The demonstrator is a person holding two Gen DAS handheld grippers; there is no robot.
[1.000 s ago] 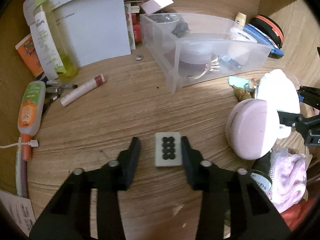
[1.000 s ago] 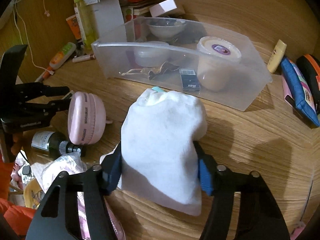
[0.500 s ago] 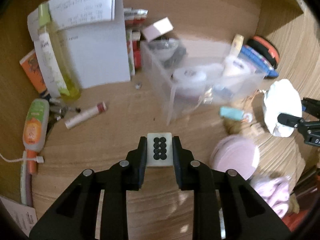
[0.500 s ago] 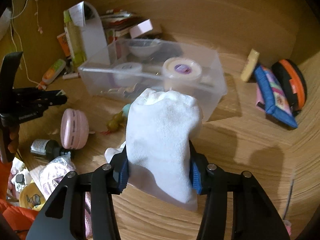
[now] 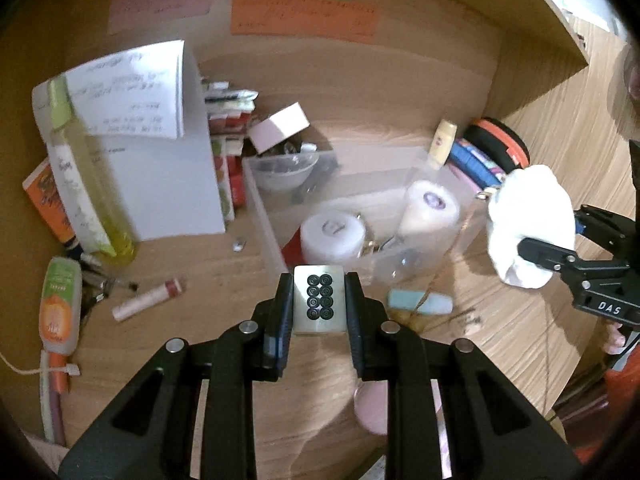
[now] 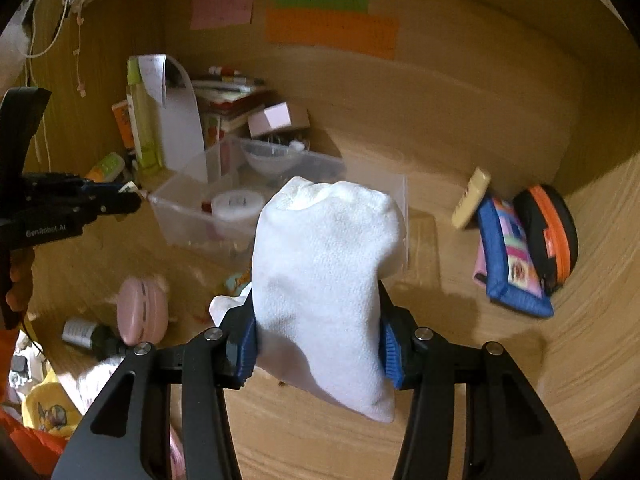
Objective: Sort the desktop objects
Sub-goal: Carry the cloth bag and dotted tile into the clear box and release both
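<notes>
The wooden desk [image 5: 168, 360] carries a clear bin [image 5: 440, 256], a lip balm tube [image 5: 146, 300] and a pink case [image 6: 141, 312].

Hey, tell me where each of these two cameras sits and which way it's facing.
Left wrist: rides the left tongs, looking down along them at the mahjong tile they clamp, the clear bin beyond; the right tongs show at the right edge.
Right wrist: rides the right tongs, looking down along them at the white sock they clamp; the left tongs and a hand show at left.
Shared: bin, sock, orange note.
</notes>
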